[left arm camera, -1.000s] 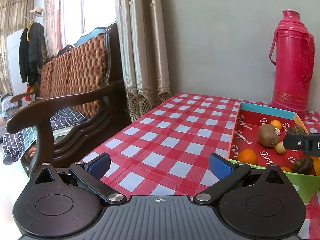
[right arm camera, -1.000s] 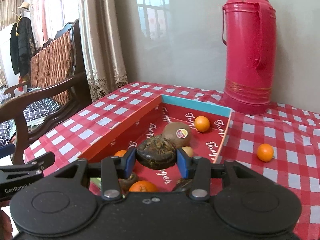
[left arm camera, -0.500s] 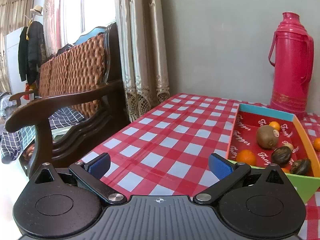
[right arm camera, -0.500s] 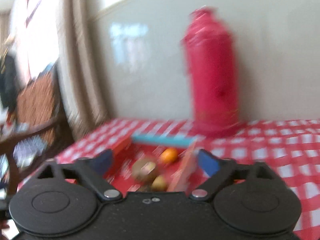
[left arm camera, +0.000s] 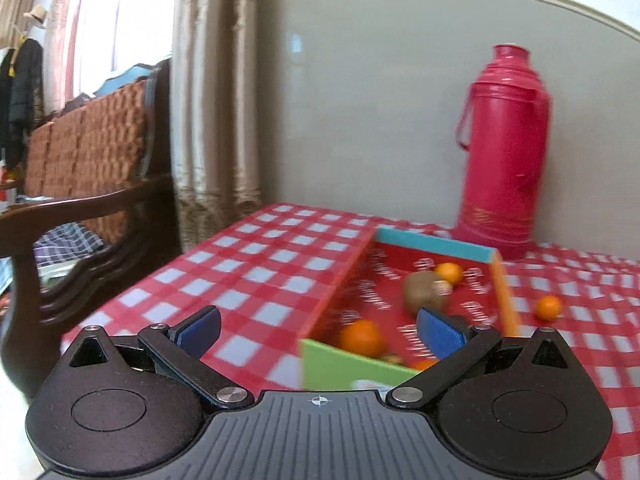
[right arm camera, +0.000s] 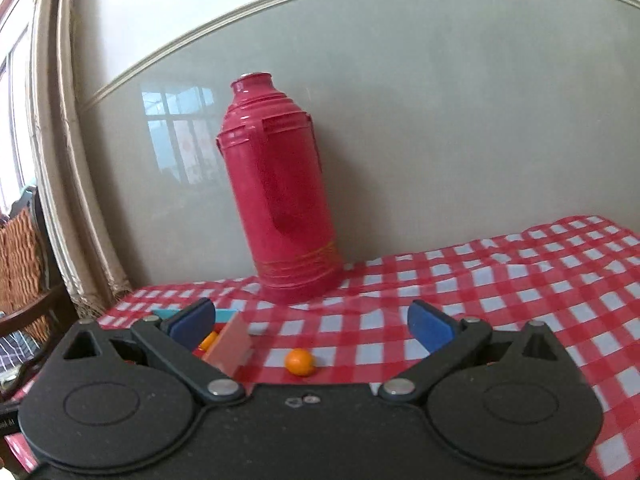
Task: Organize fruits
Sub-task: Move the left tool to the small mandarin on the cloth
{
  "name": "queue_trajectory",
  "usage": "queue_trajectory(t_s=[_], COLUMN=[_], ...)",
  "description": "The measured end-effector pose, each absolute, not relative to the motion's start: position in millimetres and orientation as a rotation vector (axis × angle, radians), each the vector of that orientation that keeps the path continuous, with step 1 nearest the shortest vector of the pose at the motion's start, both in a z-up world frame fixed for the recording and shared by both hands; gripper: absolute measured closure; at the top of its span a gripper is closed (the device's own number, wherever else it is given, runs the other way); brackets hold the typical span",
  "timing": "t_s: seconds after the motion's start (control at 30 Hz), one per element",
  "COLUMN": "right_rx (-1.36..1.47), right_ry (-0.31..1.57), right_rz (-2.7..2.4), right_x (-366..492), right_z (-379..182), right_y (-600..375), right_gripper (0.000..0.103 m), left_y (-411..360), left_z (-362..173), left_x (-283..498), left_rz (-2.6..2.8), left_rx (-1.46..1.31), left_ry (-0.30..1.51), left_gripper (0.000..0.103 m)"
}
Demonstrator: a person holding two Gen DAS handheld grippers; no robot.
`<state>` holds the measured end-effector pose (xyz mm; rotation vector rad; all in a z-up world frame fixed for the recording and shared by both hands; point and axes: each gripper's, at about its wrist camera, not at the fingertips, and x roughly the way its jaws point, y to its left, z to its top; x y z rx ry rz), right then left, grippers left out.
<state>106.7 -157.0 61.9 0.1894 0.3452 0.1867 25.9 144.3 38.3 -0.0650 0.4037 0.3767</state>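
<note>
Your right gripper (right arm camera: pixel 312 322) has its fingers spread wide with nothing between them, and your left gripper (left arm camera: pixel 318 328) is just as open and bare. The loose orange (right arm camera: pixel 299 361) lies on the checked worktop (right arm camera: pixel 520 280) just outside the fruit box (left arm camera: pixel 436 244) — near its far corner, in front of the red thermos (right arm camera: pixel 280 200) at the back edge. Inside the box sit a kiwi (left arm camera: pixel 425 292) and more oranges (left arm camera: pixel 360 338), blurred.

Red-white checked tablecloth (right arm camera: pixel 500 280); pink-red thermos (right arm camera: pixel 280 200); orange tangerine (right arm camera: pixel 299 361)
</note>
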Motion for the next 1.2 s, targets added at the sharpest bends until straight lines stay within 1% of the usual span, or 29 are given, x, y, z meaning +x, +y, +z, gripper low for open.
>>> queue_trajectory(t_s=[0.2,0.63,0.8,1.2], right_rx=[0.165,0.153,0.133,0.117], right_ry=[0.358,0.355,0.33,0.391], right_rz=[0.172,0.129,0.058,-0.09], right_x=[103.5,96.4,100.0,128.7], right_z=[61.2,59.8,57.1,34.0], right_y=[-170.2,-200.4,-218.8,-264.3], right_gripper=[0.006,0.006,0.006,0.006], left_y=[102.4,41.4,10.9,-40.0], left_z=[37.7,39.7,39.8,27.7], left_x=[33.7,47.2,69.9,143.7], left_rz=[0.334,0.207,0.147,0.062], left_rx=[0.006,0.052,0.065,0.069], left_ry=[0.39,0.38,0.388,0.424], left_gripper=[0.0,0.0,0.0,0.0])
